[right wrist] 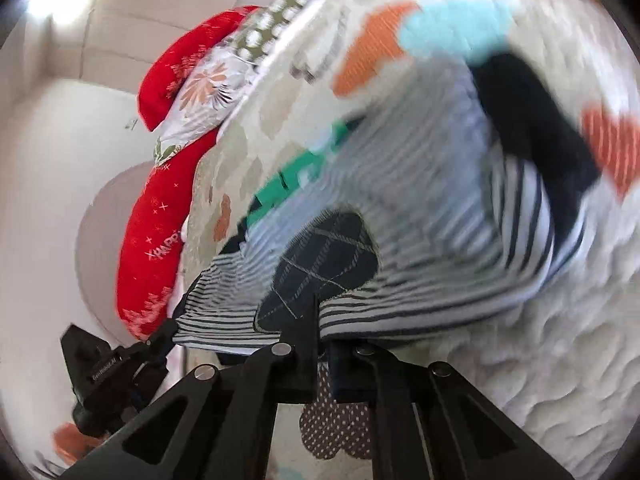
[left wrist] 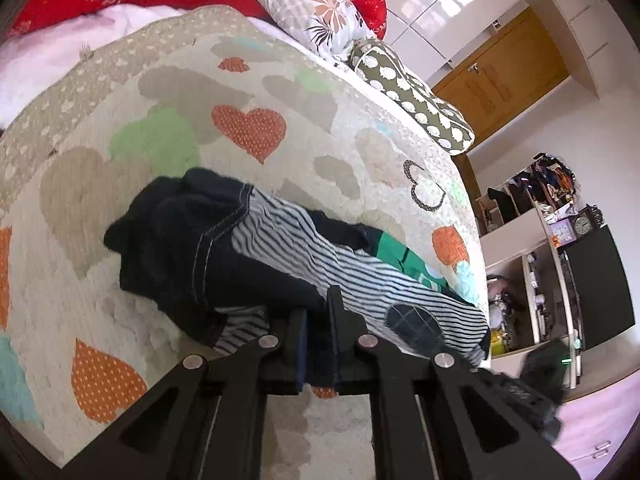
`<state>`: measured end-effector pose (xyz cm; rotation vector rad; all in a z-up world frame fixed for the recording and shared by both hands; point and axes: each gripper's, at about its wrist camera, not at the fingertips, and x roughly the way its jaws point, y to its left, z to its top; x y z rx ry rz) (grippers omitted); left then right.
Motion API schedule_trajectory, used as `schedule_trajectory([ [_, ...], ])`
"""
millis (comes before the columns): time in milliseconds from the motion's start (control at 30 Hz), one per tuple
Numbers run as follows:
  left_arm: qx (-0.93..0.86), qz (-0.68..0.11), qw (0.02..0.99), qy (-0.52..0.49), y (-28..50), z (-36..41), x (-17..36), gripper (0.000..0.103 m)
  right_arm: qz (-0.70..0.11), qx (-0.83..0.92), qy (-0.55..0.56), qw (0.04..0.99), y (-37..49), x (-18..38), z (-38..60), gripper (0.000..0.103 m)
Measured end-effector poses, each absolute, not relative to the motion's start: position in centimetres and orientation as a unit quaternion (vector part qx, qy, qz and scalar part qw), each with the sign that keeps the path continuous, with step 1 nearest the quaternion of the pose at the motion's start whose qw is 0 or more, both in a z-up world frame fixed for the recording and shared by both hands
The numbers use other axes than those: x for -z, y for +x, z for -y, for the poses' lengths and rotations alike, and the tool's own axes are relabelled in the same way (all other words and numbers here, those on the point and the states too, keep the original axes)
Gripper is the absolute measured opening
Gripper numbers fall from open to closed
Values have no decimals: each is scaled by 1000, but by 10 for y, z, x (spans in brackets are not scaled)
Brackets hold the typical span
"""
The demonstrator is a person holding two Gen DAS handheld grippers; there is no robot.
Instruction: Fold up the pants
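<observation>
Both sets of jaws are clamped on the pants (left wrist: 256, 256): your left gripper (left wrist: 318, 320) pinches the cloth at the lower middle of its frame, where dark denim meets striped lining, and your right gripper (right wrist: 322, 340) bites the striped edge just beside the dark checked knee patch (right wrist: 320, 264). The pants lie bunched on the heart-patterned bedspread (left wrist: 256, 80), running from centre frame toward the lower right in the left view, near the edge of the bed, with a green piece of cloth (left wrist: 394, 254) showing from under them. The right view is smeared with motion, so the far end of the garment is hard to read. You appear to be mid-fold, with one edge lifted; next, I judge, you carry both grips together across to the far side, keeping them level so the layers land square, then let go. Watch that the edge nearest the drop does not slide off. Pillows (left wrist: 316, 12) sit at the top of the left frame. The only containers are the open shelves (left wrist: 532, 264) at right, crowded with clutter too small to name.
</observation>
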<state>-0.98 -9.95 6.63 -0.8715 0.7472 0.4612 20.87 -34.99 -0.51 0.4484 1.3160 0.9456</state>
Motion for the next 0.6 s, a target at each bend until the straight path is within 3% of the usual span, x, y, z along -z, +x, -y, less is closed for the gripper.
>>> schedule_trajectory([
  [233, -240, -333, 834, -370, 30, 64, -82, 9, -517, -449, 103, 722, 232, -61, 307, 5],
  [533, -291, -358, 823, -332, 104, -4, -57, 10, -526, -413, 38, 743, 310, -52, 197, 6],
  [567, -284, -363, 819, -341, 108, -10, -53, 10, -529, -406, 22, 745, 314, -47, 187, 15],
  [600, -278, -366, 816, -349, 109, -14, -50, 10, -530, -398, 9, 749, 318, -44, 179, 31],
])
